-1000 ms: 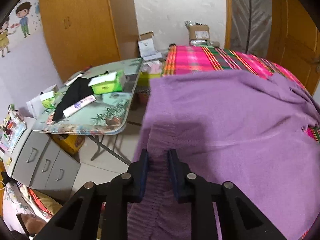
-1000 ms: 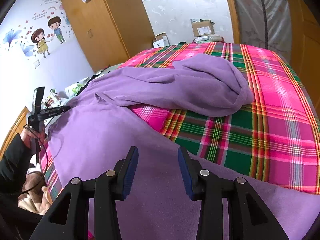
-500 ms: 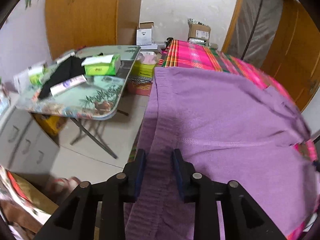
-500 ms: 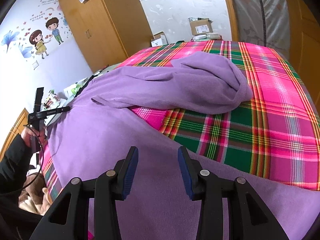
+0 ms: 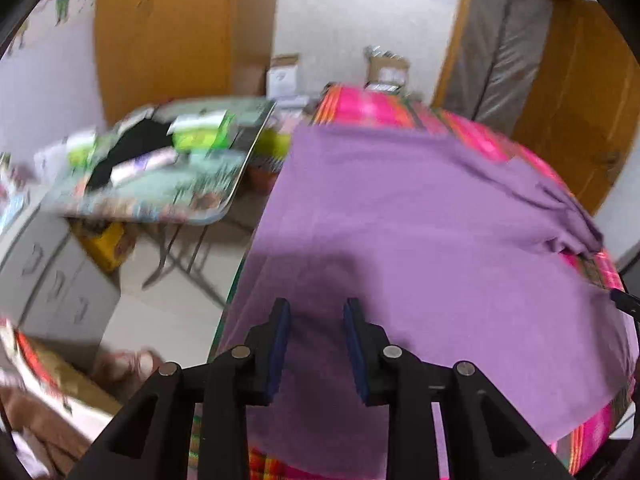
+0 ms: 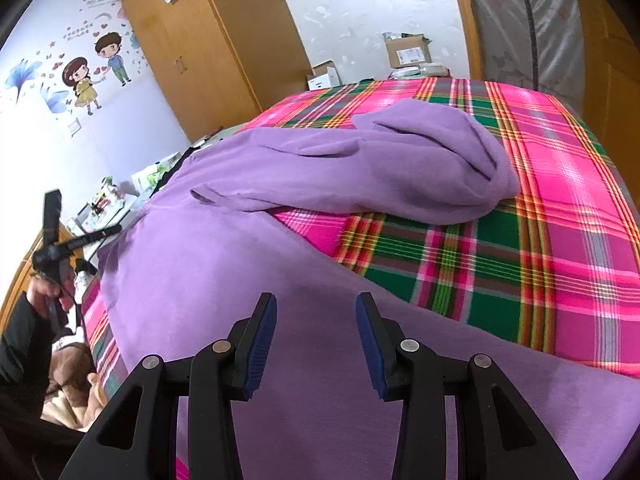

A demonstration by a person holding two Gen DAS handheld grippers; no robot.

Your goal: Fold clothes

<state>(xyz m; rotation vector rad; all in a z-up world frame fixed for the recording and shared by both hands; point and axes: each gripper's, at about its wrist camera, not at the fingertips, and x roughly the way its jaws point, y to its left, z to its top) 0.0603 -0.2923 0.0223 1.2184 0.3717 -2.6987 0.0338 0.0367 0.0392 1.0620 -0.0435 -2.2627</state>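
Released since the earlier frame, the purple garment (image 5: 420, 240) lies flat below the parted left gripper (image 5: 316, 312), draped over the plaid bedspread (image 5: 384, 110) at its left edge; a cluttered folding table (image 5: 160, 196) stands beside. Right wrist view: right gripper (image 6: 316, 308) is held open above the garment; its bunched sleeve (image 6: 400, 168) lies ahead.

Both grippers are hanging open right now: left gripper (image 5: 315, 312) jaws parted a bit, right gripper (image 6: 316, 308) spread wider, both gripping nothing.
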